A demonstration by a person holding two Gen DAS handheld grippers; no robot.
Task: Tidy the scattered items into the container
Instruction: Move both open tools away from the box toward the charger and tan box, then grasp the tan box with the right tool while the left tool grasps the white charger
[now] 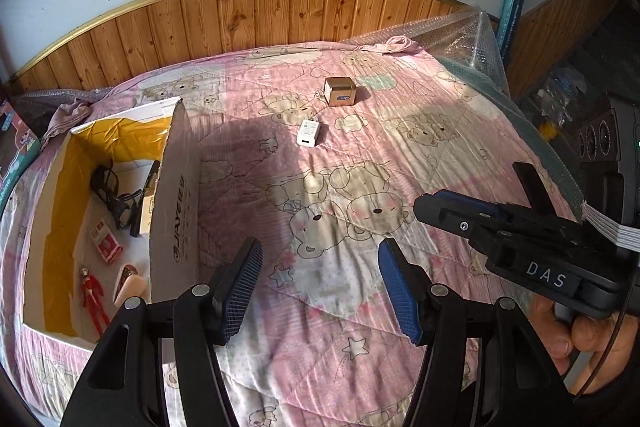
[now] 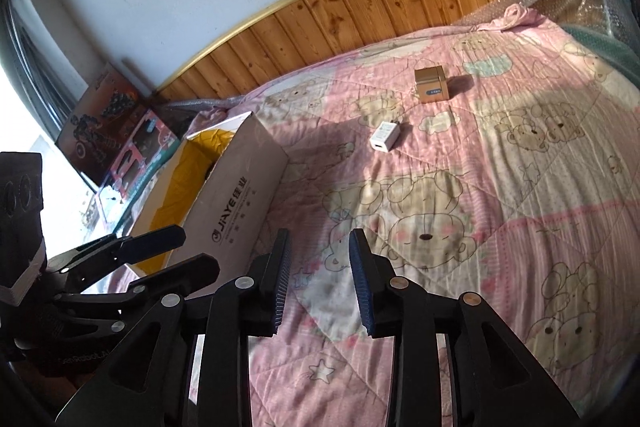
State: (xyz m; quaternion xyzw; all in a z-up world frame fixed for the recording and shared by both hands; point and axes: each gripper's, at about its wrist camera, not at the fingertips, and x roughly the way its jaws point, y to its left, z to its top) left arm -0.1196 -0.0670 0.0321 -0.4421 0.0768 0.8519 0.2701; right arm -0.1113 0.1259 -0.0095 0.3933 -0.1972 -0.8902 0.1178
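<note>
A cardboard box (image 1: 174, 187) sits open on the left side of a bed covered by a pink bear-print quilt (image 1: 360, 167), its inner walls lined with yellow. Inside the box, seen from the left wrist camera, lie a tangle of black cable (image 1: 110, 193), a long dark flat item (image 1: 144, 199) leaning near the right wall, a small red-and-white packet (image 1: 106, 241), a red toy figure (image 1: 93, 297) and a pale oval object (image 1: 128, 285) near the front corner. Two items remain on the quilt well apart from the box: a white charger (image 1: 309, 133) lying flat, and beyond it a small tan cube-shaped box (image 1: 340, 91) standing upright. The left tool (image 1: 320, 287) hovers above the quilt with its blue-padded fingers spread wide and nothing between them. The right tool (image 2: 320, 283) also hangs over the quilt, its fingers parted by a narrower gap and holding nothing; a hand (image 1: 592, 339) grips its handle. Boxed toys (image 2: 132, 143) lean against the wall behind the cardboard box.
</note>
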